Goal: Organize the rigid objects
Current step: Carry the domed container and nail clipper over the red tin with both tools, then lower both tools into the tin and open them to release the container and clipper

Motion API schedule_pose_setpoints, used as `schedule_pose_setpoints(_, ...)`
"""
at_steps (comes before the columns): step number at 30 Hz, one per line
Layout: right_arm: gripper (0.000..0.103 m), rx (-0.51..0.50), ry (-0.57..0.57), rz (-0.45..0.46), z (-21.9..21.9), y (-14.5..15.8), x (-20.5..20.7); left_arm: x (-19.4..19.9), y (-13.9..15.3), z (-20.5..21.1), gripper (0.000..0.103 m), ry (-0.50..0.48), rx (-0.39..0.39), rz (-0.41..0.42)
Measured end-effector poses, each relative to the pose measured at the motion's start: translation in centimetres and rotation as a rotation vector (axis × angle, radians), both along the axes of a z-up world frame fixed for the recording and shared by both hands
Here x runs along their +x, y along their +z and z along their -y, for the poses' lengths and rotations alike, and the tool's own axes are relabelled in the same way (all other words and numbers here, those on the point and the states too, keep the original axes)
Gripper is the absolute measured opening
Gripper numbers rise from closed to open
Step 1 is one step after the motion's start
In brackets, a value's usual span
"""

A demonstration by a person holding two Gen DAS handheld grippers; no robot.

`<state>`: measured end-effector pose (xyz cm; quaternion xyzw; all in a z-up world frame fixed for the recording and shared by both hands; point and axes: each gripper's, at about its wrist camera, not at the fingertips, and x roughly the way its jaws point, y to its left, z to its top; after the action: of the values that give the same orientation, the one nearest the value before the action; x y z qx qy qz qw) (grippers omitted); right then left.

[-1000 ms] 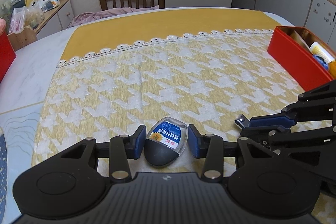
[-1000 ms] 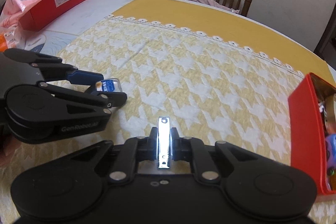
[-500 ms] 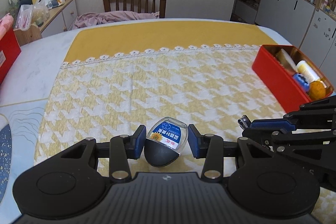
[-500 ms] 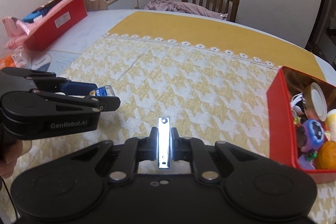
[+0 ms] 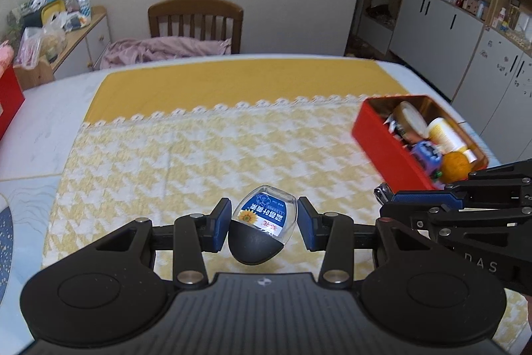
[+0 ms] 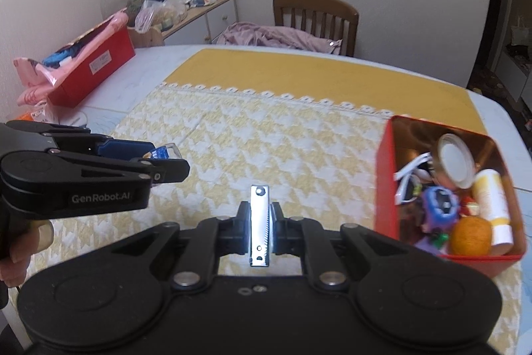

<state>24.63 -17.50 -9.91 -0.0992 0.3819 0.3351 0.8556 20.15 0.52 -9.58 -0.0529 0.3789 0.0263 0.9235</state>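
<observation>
Fingers of our left gripper [image 5: 262, 223] bracket a small clear bottle with a black cap and a blue label [image 5: 262, 227]; the blue pads [image 5: 220, 223] sit close on either side, the left one at its flank, a thin gap showing at the right one, so we cannot tell whether they press it. The bottle sits raised above the yellow houndstooth cloth [image 5: 199, 155], cap toward us, label upside down.

Our right gripper [image 6: 260, 225] is clamped tight on a silver nail clipper [image 6: 260, 223], which stands on edge between the pads, its riveted end pointing away from us. From the left camera the same gripper comes in from the right, the clipper's tip [image 5: 382, 190] poking out past the blue pad.

Just beyond the right gripper, on the cloth's right side, lies a red tin box [image 6: 385, 188] already holding things: an orange ball [image 6: 470, 235], a purple and blue toy [image 6: 439, 205], a white and yellow bottle [image 6: 492, 198] and a round lid [image 6: 455, 160]. Both held items hang short of the box, near its front corner.

Farther off, a lace border [image 5: 232, 108] splits the patterned cloth from a plain yellow band. A second red box [image 6: 93, 69] with pink packaging rests at the table's far left. Behind the table stands a wooden chair [image 5: 196, 19] draped with pink cloth.
</observation>
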Motion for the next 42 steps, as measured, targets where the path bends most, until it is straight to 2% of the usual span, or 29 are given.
schedule_pose_setpoints(19,0.01,0.024,-0.127,0.041,11.0,1.2,3.6,4.2,2.3,9.7,0.042,-0.088,-0.04,0.043)
schedule_pose_setpoints(30,0.01,0.029,-0.185,0.011,15.9,0.1,8.0,8.7,1.0,14.5,0.042,-0.126,-0.044,0.001)
schedule_pose_setpoints(38,0.01,0.028,-0.185,-0.002,17.1,-0.8,11.1,13.0,0.3,16.5,0.042,-0.139,-0.032,-0.018)
schedule_pose_setpoints(42,0.01,0.021,-0.173,-0.008,17.2,-1.2,12.4,15.2,-0.6,17.6,0.042,-0.133,0.006,-0.047)
